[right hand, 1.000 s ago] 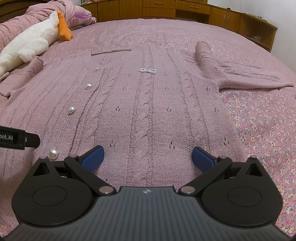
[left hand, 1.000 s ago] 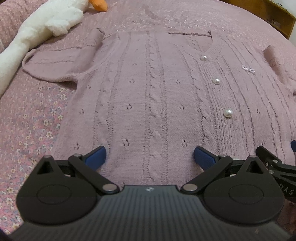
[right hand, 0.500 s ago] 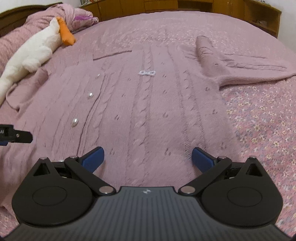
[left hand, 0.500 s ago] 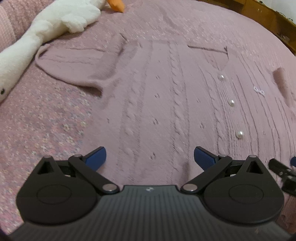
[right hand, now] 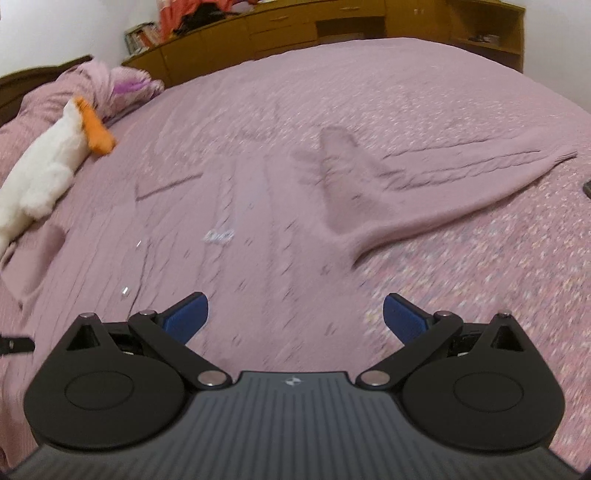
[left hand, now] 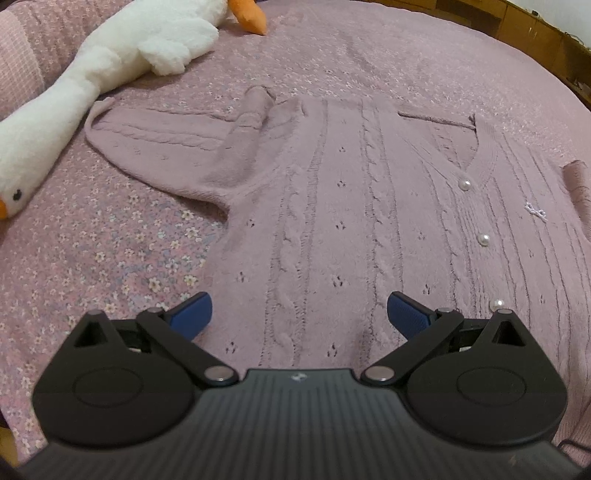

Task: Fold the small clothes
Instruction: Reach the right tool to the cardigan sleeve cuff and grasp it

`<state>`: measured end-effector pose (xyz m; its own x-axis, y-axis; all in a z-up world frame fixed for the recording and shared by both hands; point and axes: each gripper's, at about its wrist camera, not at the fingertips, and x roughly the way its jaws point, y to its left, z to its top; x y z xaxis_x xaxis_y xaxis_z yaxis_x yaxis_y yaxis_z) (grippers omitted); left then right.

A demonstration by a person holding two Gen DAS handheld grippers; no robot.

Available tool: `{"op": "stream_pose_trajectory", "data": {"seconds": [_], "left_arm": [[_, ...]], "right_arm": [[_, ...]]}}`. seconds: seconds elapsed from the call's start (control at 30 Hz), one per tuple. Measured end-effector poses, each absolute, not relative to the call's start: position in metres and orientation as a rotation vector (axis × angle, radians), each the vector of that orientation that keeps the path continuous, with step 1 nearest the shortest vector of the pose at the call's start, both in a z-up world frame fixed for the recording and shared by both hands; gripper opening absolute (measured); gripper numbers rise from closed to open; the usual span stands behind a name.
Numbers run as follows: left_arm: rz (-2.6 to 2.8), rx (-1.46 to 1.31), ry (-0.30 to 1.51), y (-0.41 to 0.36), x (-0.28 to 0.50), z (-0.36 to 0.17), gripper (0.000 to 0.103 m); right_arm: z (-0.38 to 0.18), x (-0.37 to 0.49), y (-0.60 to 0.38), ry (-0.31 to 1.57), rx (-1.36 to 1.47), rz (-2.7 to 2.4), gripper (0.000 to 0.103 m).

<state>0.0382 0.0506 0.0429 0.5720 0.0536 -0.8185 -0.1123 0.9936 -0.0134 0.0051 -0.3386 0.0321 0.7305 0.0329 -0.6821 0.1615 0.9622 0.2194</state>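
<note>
A mauve cable-knit cardigan (left hand: 354, 206) with pearl buttons (left hand: 484, 240) lies flat, front up, on the bed. Its left sleeve (left hand: 177, 147) spreads out to the left; its right sleeve (right hand: 443, 184) spreads out to the right. My left gripper (left hand: 299, 314) is open and empty, over the cardigan's lower left part. My right gripper (right hand: 293, 314) is open and empty, over the cardigan's lower right edge. The right wrist view is motion-blurred.
A pink floral bedspread (left hand: 110, 251) covers the bed. A white plush goose (left hand: 110, 66) with an orange beak lies at the far left; it also shows in the right wrist view (right hand: 44, 173). Wooden cabinets (right hand: 332, 29) stand behind the bed.
Both grippers have pulled back and risen from the cardigan, so more of the sleeves and bed shows. The left gripper has drifted left, the right gripper right. Both stayed open.
</note>
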Motion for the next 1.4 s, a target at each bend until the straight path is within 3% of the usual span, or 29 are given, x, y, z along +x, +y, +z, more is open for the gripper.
{"op": "stream_pose_trajectory", "data": {"seconds": [0.57, 1.07, 1.13, 1.17, 1.2, 1.27, 1.4], "left_arm": [[0.049, -0.018, 1.002, 0.002, 0.070, 0.025, 0.103], [0.051, 0.054, 0.994, -0.020, 0.084, 0.016, 0.103], [0.051, 0.057, 0.994, -0.020, 0.085, 0.017, 0.103], [0.052, 0.059, 0.994, -0.020, 0.085, 0.017, 0.103], [0.052, 0.062, 0.993, -0.020, 0.085, 0.018, 0.103], [0.054, 0.068, 0.991, -0.019, 0.084, 0.018, 0.103], [0.056, 0.071, 0.980, -0.017, 0.081, 0.022, 0.103]], "right_arm": [[0.026, 0.063, -0.489, 0.683, 0.408, -0.251, 0.103], [-0.019, 0.108, -0.610, 0.556, 0.556, -0.338, 0.103], [-0.022, 0.112, -0.612, 0.523, 0.560, -0.341, 0.094], [-0.023, 0.114, -0.614, 0.506, 0.555, -0.345, 0.076], [-0.023, 0.115, -0.616, 0.497, 0.552, -0.354, 0.052], [-0.023, 0.118, -0.624, 0.498, 0.572, -0.371, 0.018], [-0.007, 0.103, -0.627, 0.406, 0.601, -0.329, 0.014]]}}
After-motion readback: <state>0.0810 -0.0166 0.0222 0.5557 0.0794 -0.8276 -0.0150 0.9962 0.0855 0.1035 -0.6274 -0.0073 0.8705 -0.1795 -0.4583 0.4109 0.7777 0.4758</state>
